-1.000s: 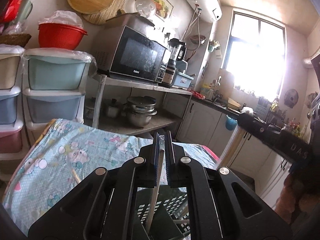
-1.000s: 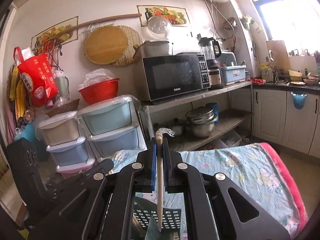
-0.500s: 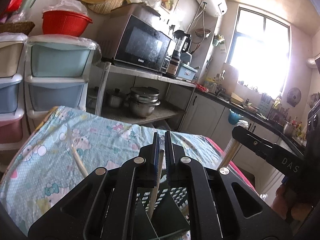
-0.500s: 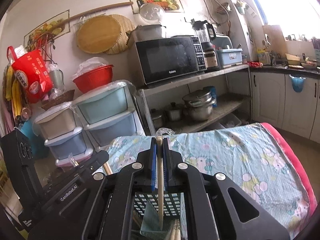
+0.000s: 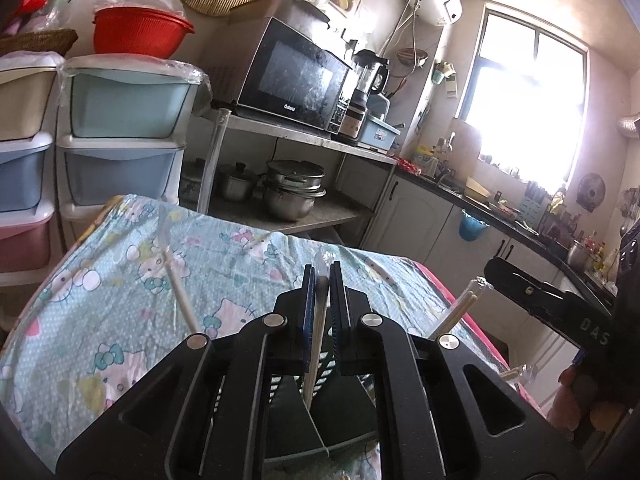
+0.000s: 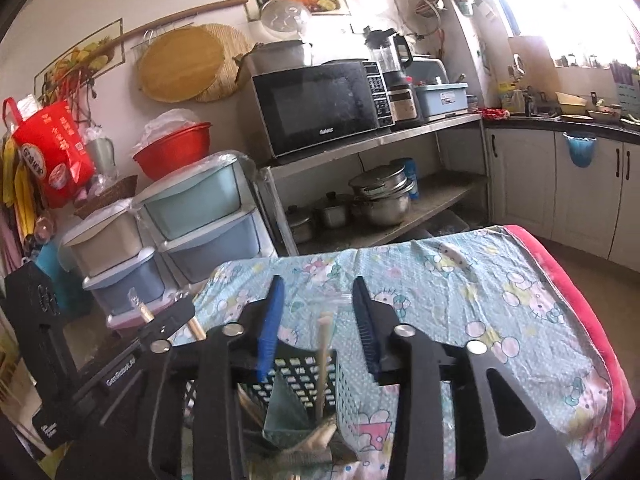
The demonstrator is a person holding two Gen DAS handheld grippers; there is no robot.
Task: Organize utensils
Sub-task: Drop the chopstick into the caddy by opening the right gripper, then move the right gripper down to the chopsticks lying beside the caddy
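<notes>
In the left wrist view my left gripper (image 5: pixel 320 280) is shut on a pair of plastic-wrapped chopsticks (image 5: pixel 316 344). Their lower end hangs inside the green slotted utensil basket (image 5: pixel 296 416). In the right wrist view my right gripper (image 6: pixel 318 320) has its jaws opening. Another wrapped pair of chopsticks (image 6: pixel 322 360) stands free between the blue pads (image 6: pixel 268 332), its lower end in the basket (image 6: pixel 304 376). More chopsticks lie in the basket's left compartment. One loose wrapped pair (image 5: pixel 176 284) lies on the tablecloth to the left.
The table carries a light blue cartoon-print cloth (image 6: pixel 480 300) with a red border on the right. Stacked plastic drawers (image 5: pixel 120 132) stand beyond the far left corner. A steel shelf with a microwave (image 6: pixel 320 108) and pots stands behind the table.
My right gripper's jaws have spread and let go of their chopsticks, which now stand in the basket. Both grippers have sunk toward the basket. The left stays shut on its pair.
</notes>
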